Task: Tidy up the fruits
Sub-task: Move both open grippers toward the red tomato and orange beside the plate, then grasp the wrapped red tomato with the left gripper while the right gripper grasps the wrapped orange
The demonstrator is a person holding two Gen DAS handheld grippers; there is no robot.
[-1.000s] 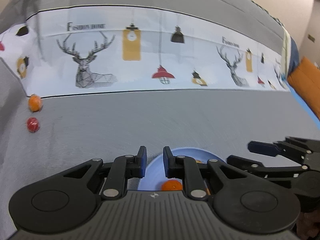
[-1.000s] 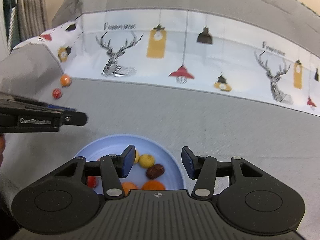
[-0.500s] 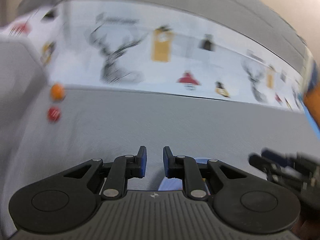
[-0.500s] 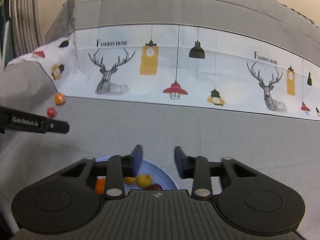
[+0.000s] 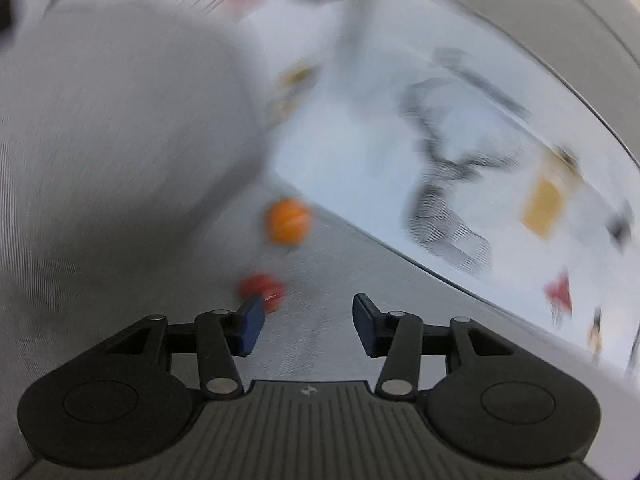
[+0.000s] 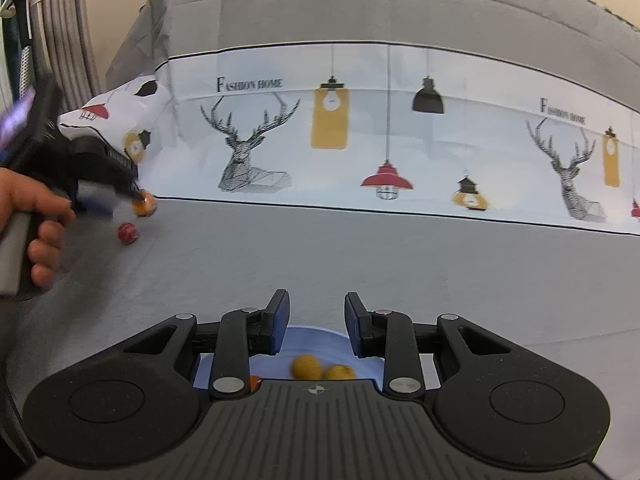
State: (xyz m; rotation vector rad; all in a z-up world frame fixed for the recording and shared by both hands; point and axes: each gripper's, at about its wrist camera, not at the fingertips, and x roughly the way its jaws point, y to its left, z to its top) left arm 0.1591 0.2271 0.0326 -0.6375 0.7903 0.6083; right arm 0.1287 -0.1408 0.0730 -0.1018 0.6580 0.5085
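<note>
In the blurred left wrist view my left gripper [image 5: 307, 326] is open and empty. A small red fruit [image 5: 262, 290] lies just beyond its left fingertip [image 5: 252, 326], and an orange fruit [image 5: 289, 221] sits farther on, both on the grey bedcover. In the right wrist view the left gripper [image 6: 100, 196] hovers by the orange fruit [image 6: 143, 205] and red fruit [image 6: 127, 233]. My right gripper [image 6: 314, 322] is open and empty above a light blue plate [image 6: 316, 338] that holds yellow fruits [image 6: 306, 366].
A grey pillow [image 5: 112, 140] rises at the left behind the two loose fruits. A white printed band with deer and lamps [image 6: 360, 140] crosses the bedcover behind them. Open grey cover [image 6: 360, 260] lies between the plate and the fruits.
My left gripper has swung left from the plate to the two loose fruits and has opened. My right gripper has narrowed a little and drawn back over the plate.
</note>
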